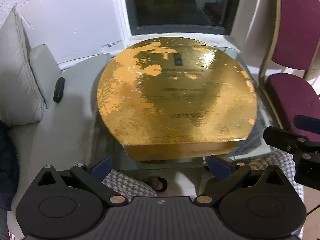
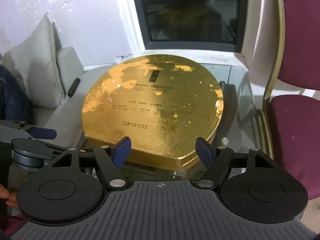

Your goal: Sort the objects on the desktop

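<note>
Nearest the lens, the left gripper (image 1: 160,165) showed its ribbed grey body, two round black hubs and black linkage arms ending in dark blue pads; its jaws stood wide apart with nothing between them, held short of the near edge of the glass table (image 1: 236,50). The right gripper (image 2: 163,150), of the same make, also had its jaws apart and gripped nothing; its blue fingertips (image 2: 122,152) framed the near flat side of the gold box (image 2: 154,108) without pressing on it.

The gold box was the task's thing. It lay flat on the clear glass tabletop, covering most of it, its rounded far side toward the window edge and its straight side toward the near edge. The lid was glossy metallic foil, closed, with the foil worn away in matt orange-tan patches, thickest toward the left and far parts. Dark print ran across it, with the word "baranda" near the front and a small dark rectangular label toward the back. What it held could not be seen.

Left of the table stood a pale grey upholstered sofa (image 1: 40,64) with a quilted white cushion (image 1: 18,70) and a small black oblong object, perhaps a remote (image 1: 58,89), on its arm. To the right stood a chair (image 2: 296,112) with maroon fabric seat and back on a brassy metal frame. Behind the table, a dark-framed window (image 1: 180,4) was set in a rough white wall (image 1: 70,16).
</note>
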The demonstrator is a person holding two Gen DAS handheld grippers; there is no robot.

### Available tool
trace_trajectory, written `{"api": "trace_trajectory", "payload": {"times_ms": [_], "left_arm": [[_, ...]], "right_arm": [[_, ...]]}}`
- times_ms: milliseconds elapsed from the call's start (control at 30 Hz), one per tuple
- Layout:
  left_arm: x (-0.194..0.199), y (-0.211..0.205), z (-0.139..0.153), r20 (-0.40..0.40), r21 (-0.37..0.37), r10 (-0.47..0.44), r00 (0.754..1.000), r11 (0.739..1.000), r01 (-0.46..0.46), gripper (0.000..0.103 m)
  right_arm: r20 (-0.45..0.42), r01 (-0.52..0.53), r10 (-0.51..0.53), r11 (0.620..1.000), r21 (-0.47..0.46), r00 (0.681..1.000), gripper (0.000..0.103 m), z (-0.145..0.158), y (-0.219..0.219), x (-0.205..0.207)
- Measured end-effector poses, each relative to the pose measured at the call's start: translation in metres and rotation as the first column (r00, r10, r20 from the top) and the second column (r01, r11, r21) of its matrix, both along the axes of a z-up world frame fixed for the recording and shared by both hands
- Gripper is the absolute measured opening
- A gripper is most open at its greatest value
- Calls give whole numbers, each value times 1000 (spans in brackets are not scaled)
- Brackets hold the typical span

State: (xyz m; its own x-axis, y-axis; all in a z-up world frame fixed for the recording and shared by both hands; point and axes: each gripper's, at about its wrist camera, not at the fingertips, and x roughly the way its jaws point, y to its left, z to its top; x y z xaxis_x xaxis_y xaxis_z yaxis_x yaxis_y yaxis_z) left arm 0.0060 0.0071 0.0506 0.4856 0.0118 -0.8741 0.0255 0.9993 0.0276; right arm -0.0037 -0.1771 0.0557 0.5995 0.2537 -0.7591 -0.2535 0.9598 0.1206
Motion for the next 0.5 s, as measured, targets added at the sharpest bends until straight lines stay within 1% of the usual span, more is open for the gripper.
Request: {"api": "trace_trajectory", "payload": {"times_ms": [33, 133, 367, 500], "left_arm": [[-3, -2, 2, 2, -4, -4, 1000, 1000, 4, 102], [-10, -7, 5, 15, -8, -18, 1000, 1000, 18, 102], [-24, -24, 3, 11, -3, -73, 997, 997, 73, 102], [-28, -27, 2, 4, 5, -87, 996, 996, 87, 102]], "right_arm": [[2, 5, -5, 1000, 0, 1000, 81, 2, -1, -3], [15, 17, -16, 1000, -4, 1000, 85, 9, -6, -13], [14, 42, -42, 999, -7, 999, 88, 12, -15, -25], [5, 47, -47, 999, 1, 999, 89, 10, -17, -29]]}}
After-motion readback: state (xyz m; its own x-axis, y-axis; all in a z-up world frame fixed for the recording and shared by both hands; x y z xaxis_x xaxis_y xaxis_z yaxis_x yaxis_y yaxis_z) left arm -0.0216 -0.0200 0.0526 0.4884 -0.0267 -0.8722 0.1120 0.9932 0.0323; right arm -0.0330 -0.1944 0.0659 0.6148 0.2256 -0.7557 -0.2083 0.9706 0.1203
